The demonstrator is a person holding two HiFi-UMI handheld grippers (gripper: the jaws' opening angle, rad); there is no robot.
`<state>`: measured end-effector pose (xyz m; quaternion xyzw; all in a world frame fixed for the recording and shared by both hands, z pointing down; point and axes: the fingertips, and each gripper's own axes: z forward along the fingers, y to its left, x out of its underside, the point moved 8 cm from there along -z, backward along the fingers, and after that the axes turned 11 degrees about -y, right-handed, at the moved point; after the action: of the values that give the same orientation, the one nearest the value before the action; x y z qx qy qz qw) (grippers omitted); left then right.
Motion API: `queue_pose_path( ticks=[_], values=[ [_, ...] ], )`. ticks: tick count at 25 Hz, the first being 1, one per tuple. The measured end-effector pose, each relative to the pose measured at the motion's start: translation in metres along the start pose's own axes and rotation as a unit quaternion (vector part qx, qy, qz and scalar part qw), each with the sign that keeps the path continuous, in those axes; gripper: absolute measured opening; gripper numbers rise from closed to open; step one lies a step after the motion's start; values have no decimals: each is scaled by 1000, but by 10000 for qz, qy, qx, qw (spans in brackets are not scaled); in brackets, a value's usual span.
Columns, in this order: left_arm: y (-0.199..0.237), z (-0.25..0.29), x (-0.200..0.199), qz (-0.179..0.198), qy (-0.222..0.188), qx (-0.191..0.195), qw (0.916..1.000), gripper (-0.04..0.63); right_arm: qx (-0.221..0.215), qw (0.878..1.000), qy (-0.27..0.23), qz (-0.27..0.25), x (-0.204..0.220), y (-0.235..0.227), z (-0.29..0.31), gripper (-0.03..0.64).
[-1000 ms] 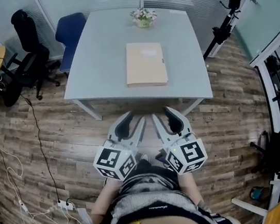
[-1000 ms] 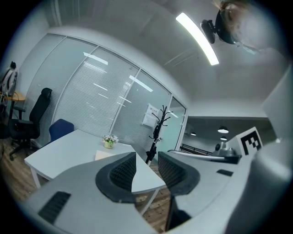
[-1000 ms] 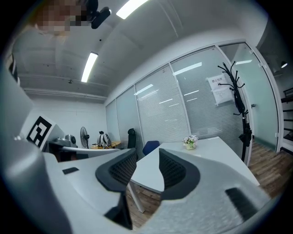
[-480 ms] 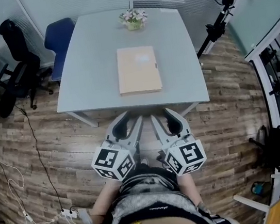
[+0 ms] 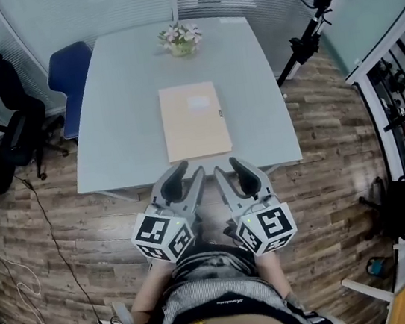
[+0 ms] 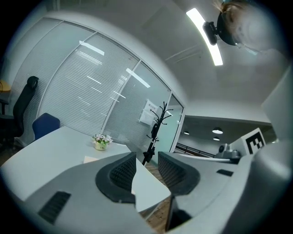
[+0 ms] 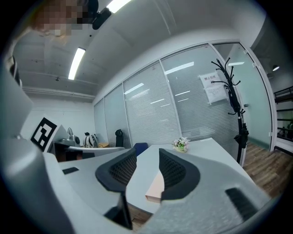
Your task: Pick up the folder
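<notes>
A tan folder [image 5: 194,120] lies flat in the middle of the grey table [image 5: 109,141], its near end close to the table's front edge. My left gripper [image 5: 189,171] and right gripper [image 5: 226,167] are held side by side at the table's front edge, just short of the folder, both pointing level at it. Each stands open with nothing between its jaws. In the right gripper view the folder's [image 7: 156,187] near corner shows through the gap of the right gripper [image 7: 147,167]. In the left gripper view only a sliver of the folder [image 6: 90,159] shows left of the left gripper [image 6: 146,161].
A small pot of flowers [image 5: 179,38] stands at the table's far edge. A blue chair [image 5: 68,72] and a black office chair [image 5: 10,111] stand at the left. A black coat stand [image 5: 310,20] rises at the right. Cables [image 5: 38,220] trail over the wooden floor.
I have walked toward the table with both grippers held out: the table and folder have come nearer, and the fingertips now reach the table's front edge. The jaws have kept the same gap.
</notes>
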<state>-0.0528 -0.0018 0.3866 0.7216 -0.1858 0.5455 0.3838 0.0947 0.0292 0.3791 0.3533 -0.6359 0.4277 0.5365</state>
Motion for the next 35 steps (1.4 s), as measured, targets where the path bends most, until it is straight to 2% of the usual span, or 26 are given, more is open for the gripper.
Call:
queue_pose_path(
  ticks=[5,11,19,24,35],
  values=[
    [25,38,-5,-49,79,233,9997,123,192,9998,5,-54,-2,-16,35,155],
    [59,66,-12,-146,117,333,9993,123,355,9993,49,-98,-1,-26,76,155],
    [107,85,-20,-254,84,248,9993,127,207,9995,188,-137,8,-24,132,163],
    [129,93,-21,-221,209,232,9993,130,200,9996,189,-85,13,-25,155,169],
    [156,118,-9,-403,353,39,9986,130,244,9987,455,-15,28,-43,184,169]
  ],
)
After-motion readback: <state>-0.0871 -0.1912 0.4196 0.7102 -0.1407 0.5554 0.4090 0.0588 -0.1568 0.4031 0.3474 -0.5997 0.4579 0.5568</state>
